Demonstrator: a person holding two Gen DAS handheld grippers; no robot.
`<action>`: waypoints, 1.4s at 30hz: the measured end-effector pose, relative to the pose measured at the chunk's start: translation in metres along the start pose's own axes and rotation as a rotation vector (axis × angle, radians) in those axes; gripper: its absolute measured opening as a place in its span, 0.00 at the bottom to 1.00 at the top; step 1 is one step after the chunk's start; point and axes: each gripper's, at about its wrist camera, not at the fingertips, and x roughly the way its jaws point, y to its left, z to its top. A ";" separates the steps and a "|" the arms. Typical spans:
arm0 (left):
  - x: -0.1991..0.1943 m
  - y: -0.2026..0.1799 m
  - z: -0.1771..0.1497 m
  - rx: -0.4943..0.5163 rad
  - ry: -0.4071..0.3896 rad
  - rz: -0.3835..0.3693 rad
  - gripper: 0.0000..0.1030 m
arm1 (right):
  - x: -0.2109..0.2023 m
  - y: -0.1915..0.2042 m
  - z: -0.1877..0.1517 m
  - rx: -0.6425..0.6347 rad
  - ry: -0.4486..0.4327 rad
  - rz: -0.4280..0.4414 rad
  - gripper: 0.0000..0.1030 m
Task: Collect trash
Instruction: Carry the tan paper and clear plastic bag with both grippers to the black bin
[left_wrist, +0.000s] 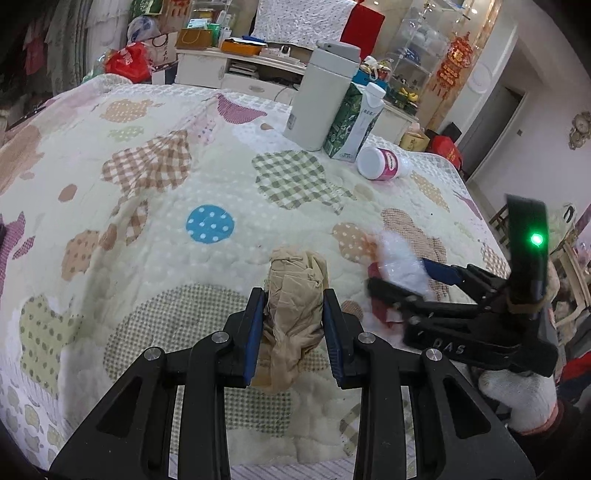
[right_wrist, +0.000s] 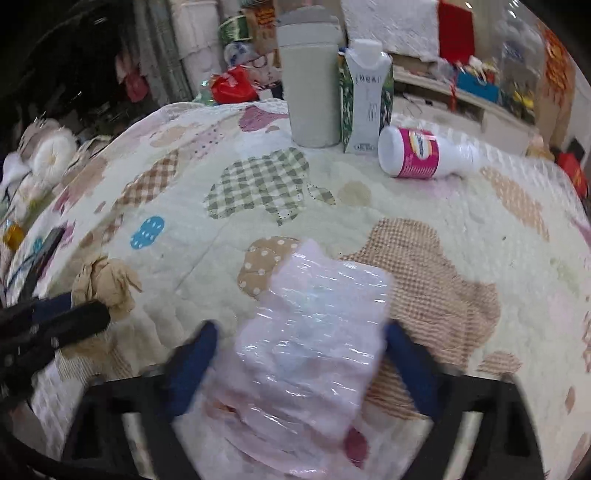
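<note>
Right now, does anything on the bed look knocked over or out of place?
Yes. The pink-labelled bottle lies on its side on the quilt, while the grey bin and milk carton beside it stand upright.

A home bedroom: quilted bed (left_wrist: 155, 155), cluttered dresser (left_wrist: 221, 66).

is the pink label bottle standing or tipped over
Tipped over. The pink-label bottle lies on its side on the quilt, its flat base toward the camera, beside the upright carton.
</note>
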 end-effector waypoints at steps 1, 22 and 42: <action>0.000 0.000 -0.001 -0.002 0.000 0.000 0.28 | -0.003 -0.004 -0.003 -0.016 0.005 0.008 0.66; 0.017 -0.144 -0.023 0.156 0.068 -0.191 0.28 | -0.138 -0.125 -0.100 0.140 -0.084 0.040 0.55; 0.043 -0.379 -0.078 0.462 0.207 -0.466 0.27 | -0.277 -0.306 -0.238 0.480 -0.170 -0.266 0.57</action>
